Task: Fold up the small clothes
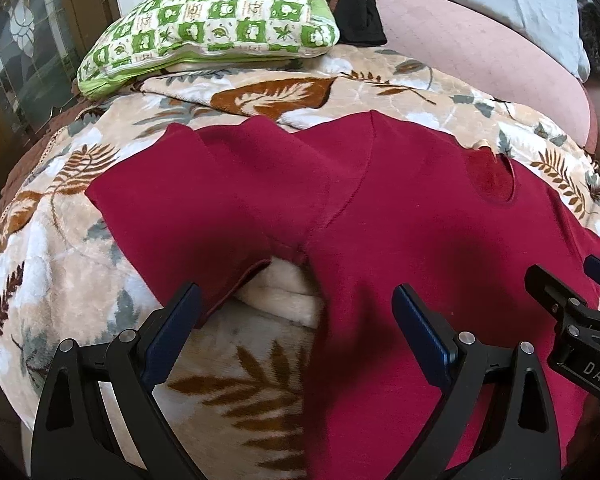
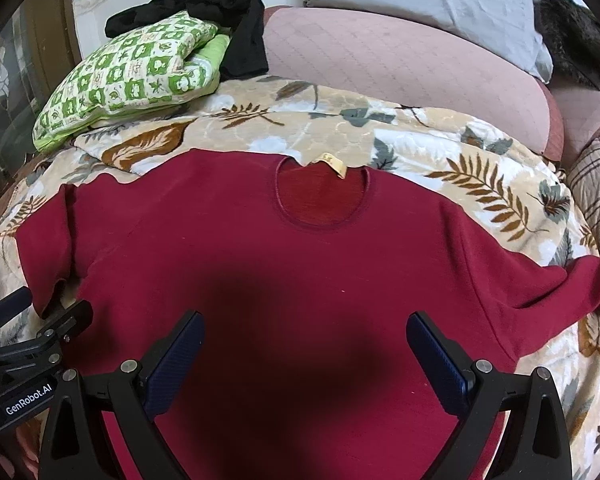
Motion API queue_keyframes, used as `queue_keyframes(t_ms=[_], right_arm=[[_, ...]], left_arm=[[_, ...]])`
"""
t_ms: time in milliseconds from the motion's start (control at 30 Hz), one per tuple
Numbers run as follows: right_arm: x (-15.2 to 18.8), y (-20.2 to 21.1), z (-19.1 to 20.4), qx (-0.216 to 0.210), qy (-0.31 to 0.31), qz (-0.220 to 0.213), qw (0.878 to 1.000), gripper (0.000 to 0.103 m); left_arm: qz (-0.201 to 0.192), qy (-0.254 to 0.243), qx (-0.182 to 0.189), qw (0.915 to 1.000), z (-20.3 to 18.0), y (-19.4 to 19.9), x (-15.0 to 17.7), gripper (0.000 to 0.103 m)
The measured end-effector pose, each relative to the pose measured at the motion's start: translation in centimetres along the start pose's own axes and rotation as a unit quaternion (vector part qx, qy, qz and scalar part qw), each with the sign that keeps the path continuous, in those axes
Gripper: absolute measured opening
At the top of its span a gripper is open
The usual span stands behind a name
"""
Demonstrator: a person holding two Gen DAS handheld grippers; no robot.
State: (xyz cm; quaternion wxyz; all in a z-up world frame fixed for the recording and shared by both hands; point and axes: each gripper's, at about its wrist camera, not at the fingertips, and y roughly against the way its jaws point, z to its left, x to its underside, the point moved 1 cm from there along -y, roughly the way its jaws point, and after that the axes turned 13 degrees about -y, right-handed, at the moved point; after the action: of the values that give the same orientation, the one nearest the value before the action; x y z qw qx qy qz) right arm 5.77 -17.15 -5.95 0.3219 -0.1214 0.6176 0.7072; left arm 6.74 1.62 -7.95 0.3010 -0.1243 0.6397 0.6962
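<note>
Crimson shirt (image 2: 300, 256) lies spread flat, neckline away from the viewer, on a leaf-patterned blanket (image 2: 440, 148) over the bed.

Both claws hover spread wide and empty above its near half: the left claw (image 1: 296, 304) over the underarm notch where the left sleeve (image 1: 188, 200) meets the body, the right claw (image 2: 304, 332) over mid-chest. The sleeves run out sideways, so the left claw looks nearer the likely first fold.
</note>
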Motion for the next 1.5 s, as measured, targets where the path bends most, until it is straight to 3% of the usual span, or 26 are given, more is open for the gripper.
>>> queue_keyframes(t_ms=[433,567,633,700,833,933,1133,1167,1200,1333,1500], right_arm=[[0.2,-1.2,3.8,-0.014,0.034,0.004,0.999,0.1],[0.2,-1.1,5.5,-0.068,0.041,0.011,0.997,0.098],[0.3,-1.0,6.9,-0.103,0.056,0.022,0.993,0.074],[0.6,-1.0,9.1,-0.144,0.082,0.044,0.985,0.064],[1.0,-1.0,13.0,-0.208,0.108,0.057,0.971,0.064],[1.3,-1.6,15.4,-0.221,0.116,0.056,0.967,0.064],[1.5,-5.8,18.7,-0.238,0.102,0.108,0.96,0.061],[1.6,-6.0,19.1,-0.245,0.104,0.111,0.958,0.051],[1.7,-6.1,19.5,-0.249,0.107,0.115,0.956,0.009],[0.3,-2.6,18.2,-0.28,0.108,0.077,0.951,0.005],[-4.3,3.9,11.8,-0.272,0.102,-0.004,0.957,0.005]], left_arm=[[0.002,0.037,-0.012,0.9993,4.1,0.1,0.5,0.096],[0.002,0.057,-0.044,0.9974,7.6,0.4,0.9,0.096],[0.003,0.078,-0.054,0.9955,9.6,0.5,1.2,0.096],[0.004,0.103,-0.058,0.9929,11.4,0.5,1.6,0.096],[0.008,0.126,-0.076,0.9891,14.2,0.5,2.3,0.096],[0.01,0.138,-0.082,0.9869,15.8,0.4,2.7,0.096],[0.013,0.152,-0.081,0.985,17.2,0.4,3.2,0.096],[0.013,0.153,-0.08,0.9848,17.3,0.3,3.1,0.096],[0.012,0.155,-0.08,0.9846,17.4,0.3,3.1,0.096],[0.002,0.16,-0.08,0.9838,17.7,0.8,2.7,0.096],[-0.012,0.156,-0.072,0.985,16.6,1.7,1.7,0.096]])
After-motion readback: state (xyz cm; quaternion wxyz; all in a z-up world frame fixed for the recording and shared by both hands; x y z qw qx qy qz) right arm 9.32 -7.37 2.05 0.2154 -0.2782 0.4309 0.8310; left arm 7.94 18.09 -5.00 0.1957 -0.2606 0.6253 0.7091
